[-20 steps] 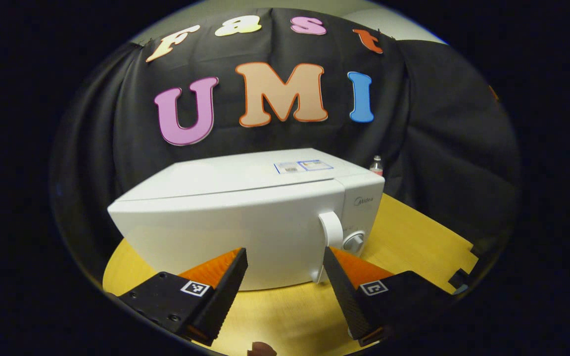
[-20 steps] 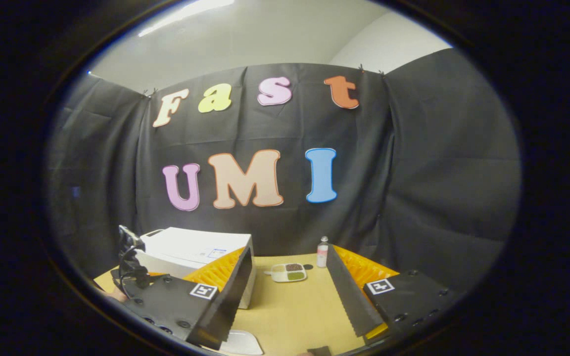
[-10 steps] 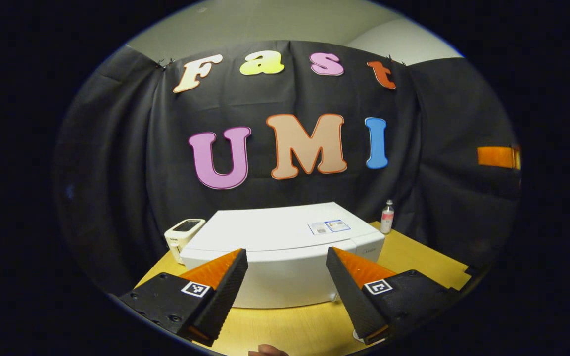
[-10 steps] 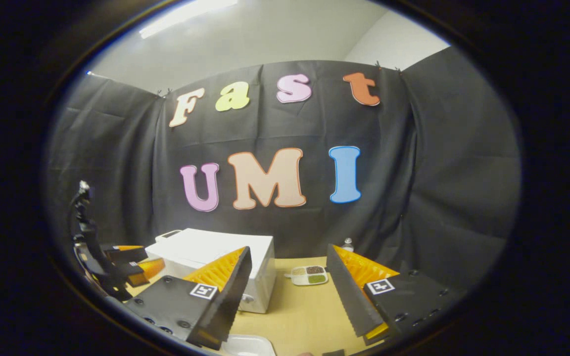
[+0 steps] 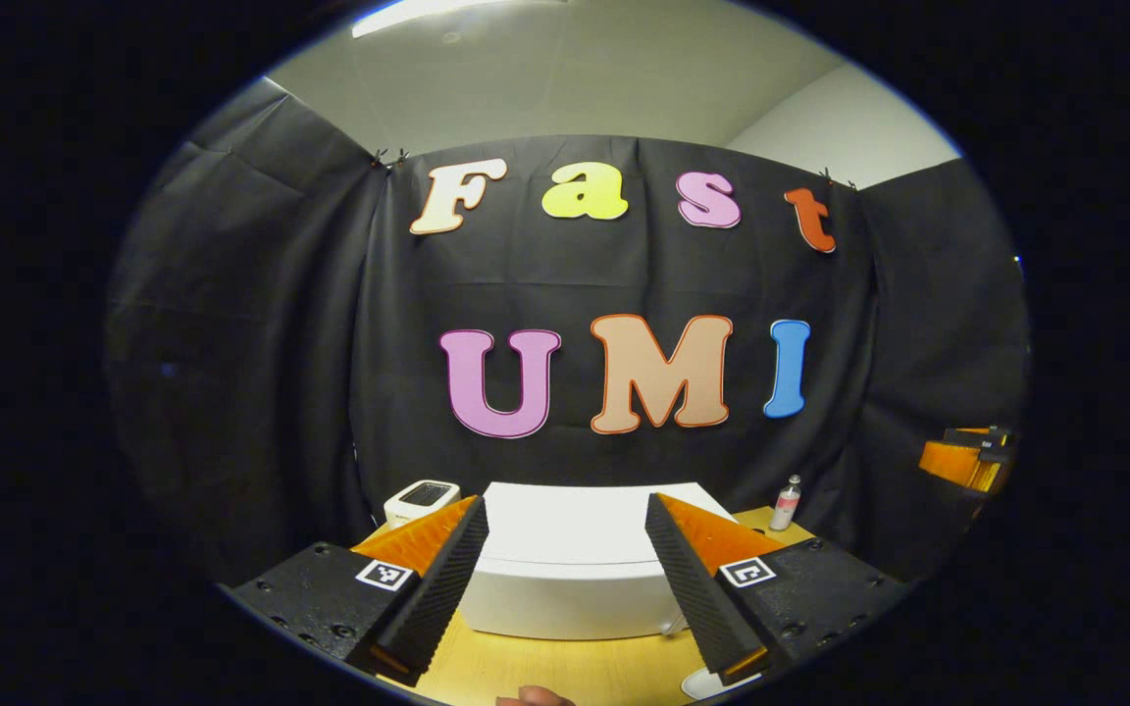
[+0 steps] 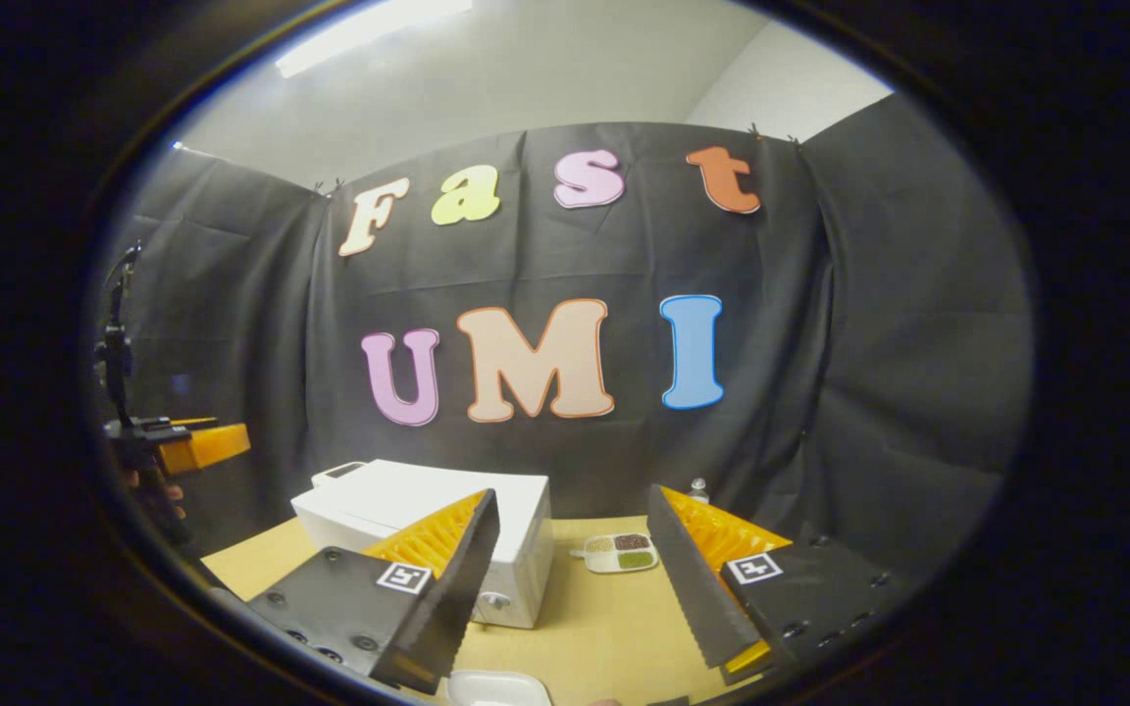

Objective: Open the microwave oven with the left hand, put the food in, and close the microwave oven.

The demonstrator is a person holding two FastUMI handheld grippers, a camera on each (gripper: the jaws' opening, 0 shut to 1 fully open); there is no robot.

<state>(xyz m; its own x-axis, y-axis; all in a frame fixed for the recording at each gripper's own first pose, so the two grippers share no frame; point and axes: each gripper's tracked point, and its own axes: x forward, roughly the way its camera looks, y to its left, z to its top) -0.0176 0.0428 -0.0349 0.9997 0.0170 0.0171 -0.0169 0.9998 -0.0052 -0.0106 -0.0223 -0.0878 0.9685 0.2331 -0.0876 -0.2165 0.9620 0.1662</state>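
The white microwave point(image 5: 565, 588) stands on the wooden table point(image 5: 565, 672) with its door shut. My left gripper point(image 5: 564, 502) hovers above and in front of it, open and holding nothing. In the right gripper view the microwave point(image 6: 398, 495) sits left of centre, and a small white tray of food point(image 6: 622, 552) with several compartments lies on the table to its right. My right gripper point(image 6: 573, 492) is open and empty, well back from the tray. The left gripper point(image 6: 197, 444) hangs high at the far left there. The right gripper point(image 5: 962, 459) appears at the far right of the left gripper view.
A small white device point(image 5: 421, 498) stands left of the microwave and a small bottle point(image 5: 787, 502) stands behind its right corner. A white dish point(image 6: 496, 688) lies at the near table edge. Black cloth walls close in the back and sides.
My left gripper has risen and drawn back from the microwave front, which now sits low and small in its view. The right gripper has shifted slightly. Both stay open.
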